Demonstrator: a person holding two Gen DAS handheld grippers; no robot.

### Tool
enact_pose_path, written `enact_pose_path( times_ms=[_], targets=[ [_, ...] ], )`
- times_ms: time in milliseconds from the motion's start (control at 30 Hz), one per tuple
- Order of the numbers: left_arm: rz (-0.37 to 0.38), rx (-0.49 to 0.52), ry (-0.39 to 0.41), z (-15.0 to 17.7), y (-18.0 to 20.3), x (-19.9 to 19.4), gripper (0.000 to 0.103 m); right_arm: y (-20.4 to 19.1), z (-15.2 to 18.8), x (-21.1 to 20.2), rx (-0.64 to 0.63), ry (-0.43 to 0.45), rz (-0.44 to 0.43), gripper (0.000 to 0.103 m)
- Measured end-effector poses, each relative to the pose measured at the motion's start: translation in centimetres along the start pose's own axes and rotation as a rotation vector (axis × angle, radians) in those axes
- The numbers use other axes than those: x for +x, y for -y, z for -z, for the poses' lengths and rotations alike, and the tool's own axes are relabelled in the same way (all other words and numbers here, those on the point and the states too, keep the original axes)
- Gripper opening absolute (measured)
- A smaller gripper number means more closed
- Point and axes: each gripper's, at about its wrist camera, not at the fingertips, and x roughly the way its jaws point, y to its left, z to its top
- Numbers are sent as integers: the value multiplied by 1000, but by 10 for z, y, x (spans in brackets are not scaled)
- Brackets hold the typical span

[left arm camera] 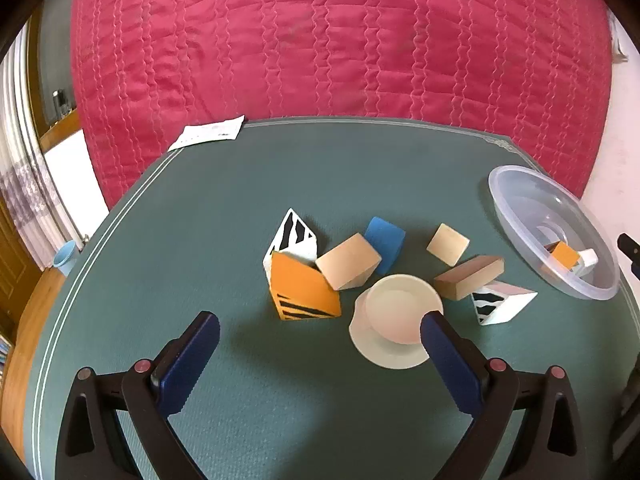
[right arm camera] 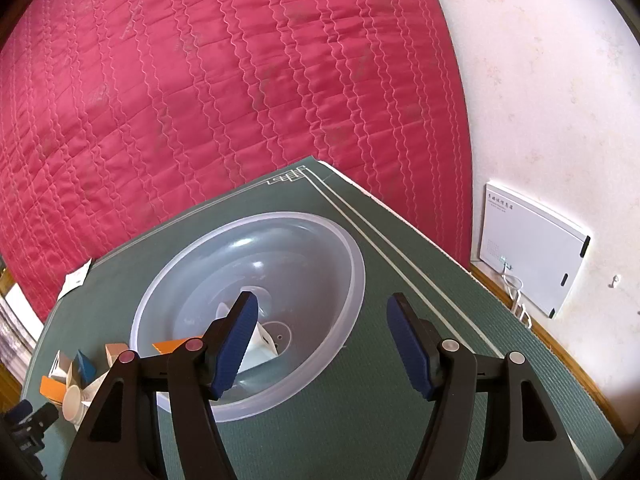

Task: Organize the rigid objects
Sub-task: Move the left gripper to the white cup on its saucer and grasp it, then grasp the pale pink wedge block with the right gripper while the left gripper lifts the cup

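Observation:
Several blocks lie in a cluster on the green mat (left arm camera: 200,200): an orange striped block (left arm camera: 302,292), a zebra-striped white block (left arm camera: 294,234), a tan block (left arm camera: 348,262), a blue block (left arm camera: 384,240), a small tan block (left arm camera: 448,244), a brown block (left arm camera: 470,278) and a second zebra block (left arm camera: 500,302). A cream cup on a saucer (left arm camera: 396,320) stands in front of them. My left gripper (left arm camera: 320,328) is open and empty, just before the cup. A clear plastic bowl (left arm camera: 516,200) holds an orange and white block (left arm camera: 568,256). My right gripper (right arm camera: 320,332) is open and empty above the bowl (right arm camera: 344,248).
A red quilted bed (left arm camera: 320,40) lies beyond the mat. A white paper (left arm camera: 208,134) sits at the mat's far left corner. A white box (right arm camera: 532,248) leans on the wall at right. A blue cup (left arm camera: 66,256) stands off the mat at left.

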Motion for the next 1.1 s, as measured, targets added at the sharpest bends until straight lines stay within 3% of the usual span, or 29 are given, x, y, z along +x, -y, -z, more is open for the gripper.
enact_pose_path(
  times_ms=[533,833,1100],
  targets=[
    [33,81,-39,-3,29,24,101,0,0,0,1,-2,2,68],
    [63,83,-84,-3,29,34,82,-1,-1,0,1,-3,2,68],
    [116,99,-78,-3,33,33,55,-3,4,0,-19,-1,-6,68]
  ],
)
